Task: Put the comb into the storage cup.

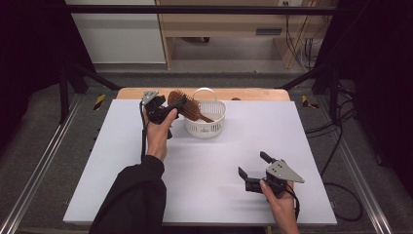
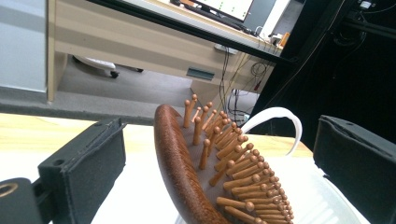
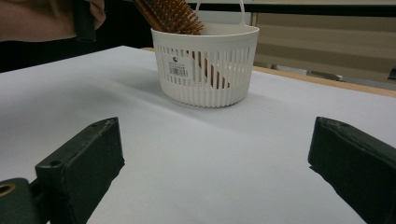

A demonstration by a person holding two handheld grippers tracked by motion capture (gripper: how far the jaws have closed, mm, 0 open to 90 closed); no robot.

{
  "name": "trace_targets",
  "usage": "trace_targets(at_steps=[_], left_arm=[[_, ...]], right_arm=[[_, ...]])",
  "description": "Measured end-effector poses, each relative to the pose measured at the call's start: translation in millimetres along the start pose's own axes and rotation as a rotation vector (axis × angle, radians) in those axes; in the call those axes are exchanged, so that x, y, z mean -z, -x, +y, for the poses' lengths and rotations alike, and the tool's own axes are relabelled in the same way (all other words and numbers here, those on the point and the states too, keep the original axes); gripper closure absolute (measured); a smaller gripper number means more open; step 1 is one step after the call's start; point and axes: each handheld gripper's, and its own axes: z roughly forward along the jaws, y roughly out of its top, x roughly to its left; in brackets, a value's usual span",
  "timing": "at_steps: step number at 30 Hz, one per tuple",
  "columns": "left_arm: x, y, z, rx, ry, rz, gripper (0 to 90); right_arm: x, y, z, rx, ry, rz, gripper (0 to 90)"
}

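Wooden hairbrush [image 1: 187, 106] leans handle-down in white basket [image 1: 206, 119] at table's 12 o'clock. Left gripper [image 1: 170, 109] jaws wide, straddling brush head, no contact. Right gripper [image 1: 254, 170] jaws wide, empty, at 5 o'clock.

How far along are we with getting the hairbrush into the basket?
Mostly done: the wooden hairbrush stands handle-down in the white basket, head leaning over the rim. In hand: the left gripper is at the brush head, jaws spread on either side of it. Left: backing that gripper away. The right gripper waits open above the table.
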Motion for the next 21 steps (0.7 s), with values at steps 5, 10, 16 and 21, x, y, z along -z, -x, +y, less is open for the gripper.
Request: trace_targets(at_steps=[5,10,16,21], left_arm=[[3.8,1.6,1.2,-0.049,0.006,0.007,2.3],[7.1,1.3,1.8,-0.053,0.005,0.009,2.3],[11.4,3.7,6.1,-0.093,0.009,-0.004,2.3],[15.6,5.1,8.9,-0.106,0.015,-0.009,2.3]], right_arm=[[-0.2,0.3,-0.3,-0.010,0.002,0.005,3.4],[-1.0,1.1,0.3,-0.020,0.008,0.006,3.4],[-0.8,0.6,-0.8,-0.020,0.005,0.007,3.2],[0.0,1.5,-1.0,-0.019,0.004,0.006,3.2]])
